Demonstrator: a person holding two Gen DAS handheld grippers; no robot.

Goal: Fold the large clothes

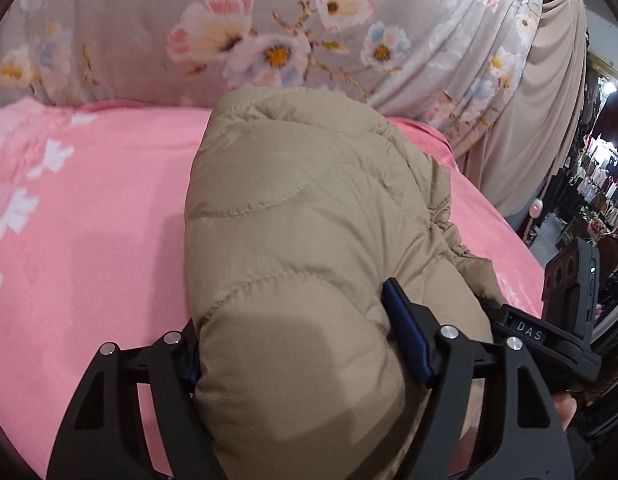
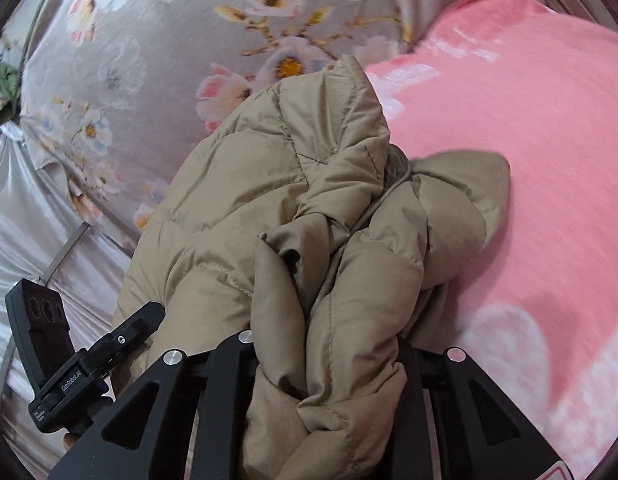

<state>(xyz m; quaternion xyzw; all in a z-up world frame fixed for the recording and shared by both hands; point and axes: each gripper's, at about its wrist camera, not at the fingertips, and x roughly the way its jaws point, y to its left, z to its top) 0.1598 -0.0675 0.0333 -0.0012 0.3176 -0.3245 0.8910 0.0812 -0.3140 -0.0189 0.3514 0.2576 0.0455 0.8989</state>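
A tan quilted puffer jacket [image 1: 309,208] lies bunched on a pink blanket [image 1: 89,220]. My left gripper [image 1: 297,344] is shut on a thick puffy fold of the jacket, which bulges between its blue-padded fingers [image 1: 405,336]. In the right wrist view the jacket [image 2: 269,200] is crumpled in folds and my right gripper [image 2: 325,356] is shut on a bunched part of it. The right fingertips are hidden by the cloth. The right gripper's body shows in the left wrist view [image 1: 565,312] just right of the jacket.
A grey flowered pillow or cover [image 1: 249,28] stands behind the jacket and also shows in the right wrist view [image 2: 149,60]. The pink blanket [image 2: 529,160] spreads to the right there. A beige curtain [image 1: 549,100] and a shop interior [image 1: 605,184] lie at far right.
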